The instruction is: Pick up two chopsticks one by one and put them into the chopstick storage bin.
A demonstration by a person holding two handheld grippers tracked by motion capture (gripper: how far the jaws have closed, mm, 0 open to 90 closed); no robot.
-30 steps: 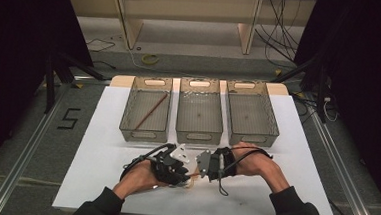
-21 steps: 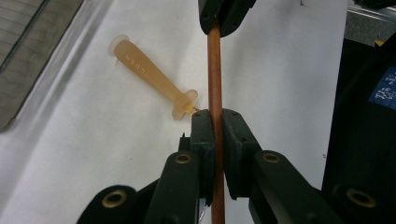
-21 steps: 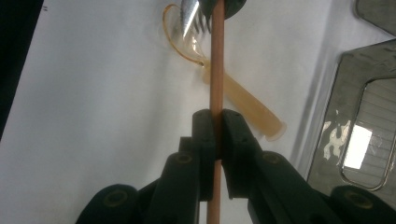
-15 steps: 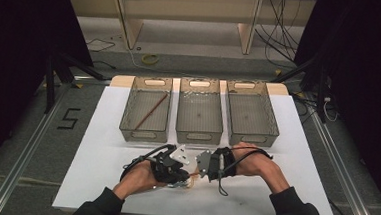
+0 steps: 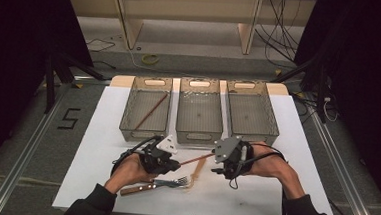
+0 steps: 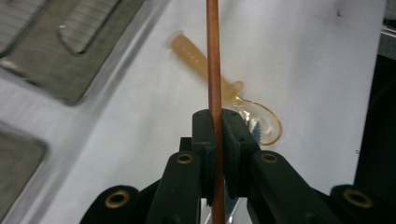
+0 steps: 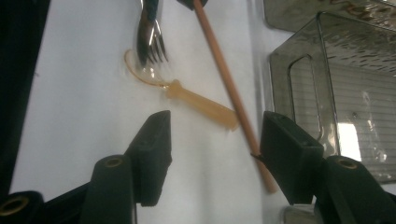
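Brown chopstick (image 6: 214, 60) sits clamped in the left gripper (image 6: 215, 128); right gripper (image 7: 212, 140) gapes empty; one chopstick (image 5: 150, 111) binned, fork (image 5: 166, 182) and spoon (image 7: 198, 105) remain

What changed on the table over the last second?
The two hands drew apart, so the chopstick now shows between them. The left gripper is shut on it; the right gripper is open beside it. The fork, the spoon and the three bins stayed put.
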